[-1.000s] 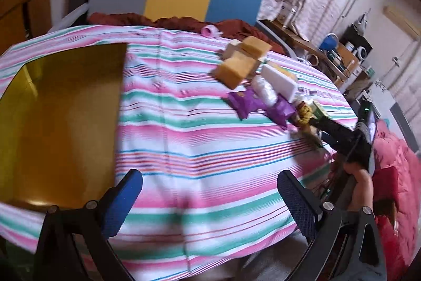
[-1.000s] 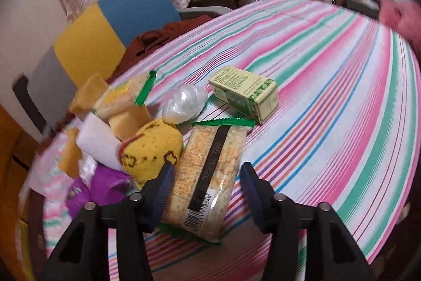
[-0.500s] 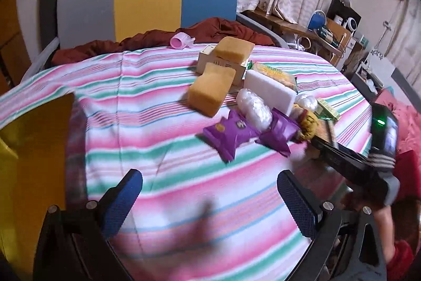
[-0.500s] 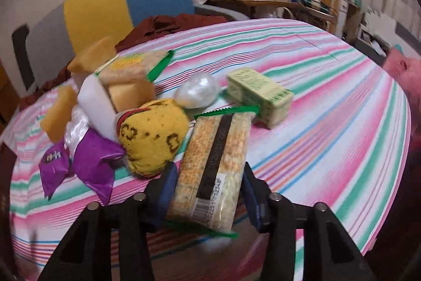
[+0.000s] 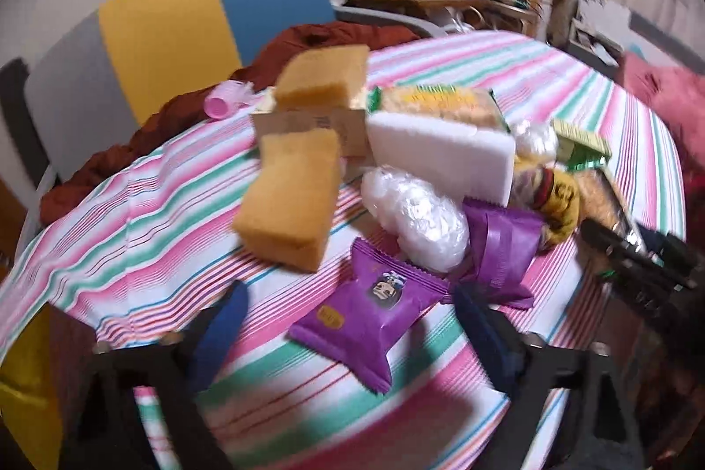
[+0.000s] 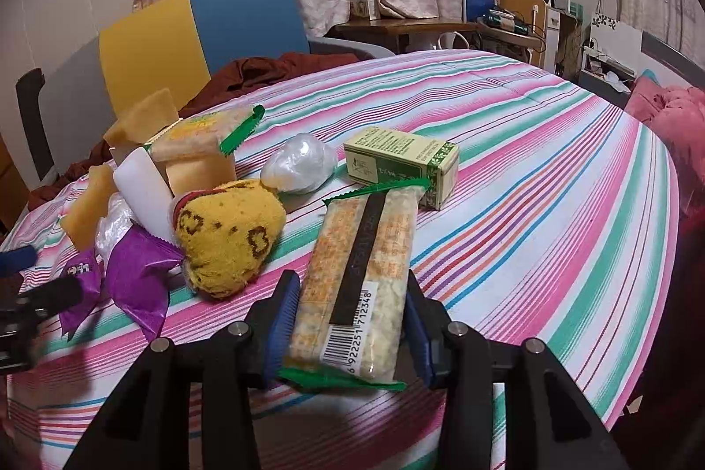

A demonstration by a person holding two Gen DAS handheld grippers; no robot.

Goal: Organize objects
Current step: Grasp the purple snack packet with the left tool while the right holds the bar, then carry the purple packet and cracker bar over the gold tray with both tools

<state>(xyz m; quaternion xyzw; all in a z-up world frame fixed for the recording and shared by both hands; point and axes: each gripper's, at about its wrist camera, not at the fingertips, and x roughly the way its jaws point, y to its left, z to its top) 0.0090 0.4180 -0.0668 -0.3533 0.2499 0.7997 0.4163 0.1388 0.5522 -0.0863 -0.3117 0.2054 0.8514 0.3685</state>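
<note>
A pile of objects lies on the striped tablecloth. My right gripper is shut on the near end of a long cracker packet with green ends. My left gripper is open, with a purple snack packet lying between its blue pads. Beside it lie a second purple packet, a clear plastic bundle, two yellow sponges, a white foam block and a yellow sock. A green box lies behind the cracker packet.
A grey, yellow and blue chair with a brown cloth stands behind the table. A pink cup sits at the far edge. A gold sheet lies at the left. Cluttered shelves stand at the back right.
My left gripper has swung right from the gold sheet and come close to the purple packet. My right gripper has closed onto the cracker packet.
</note>
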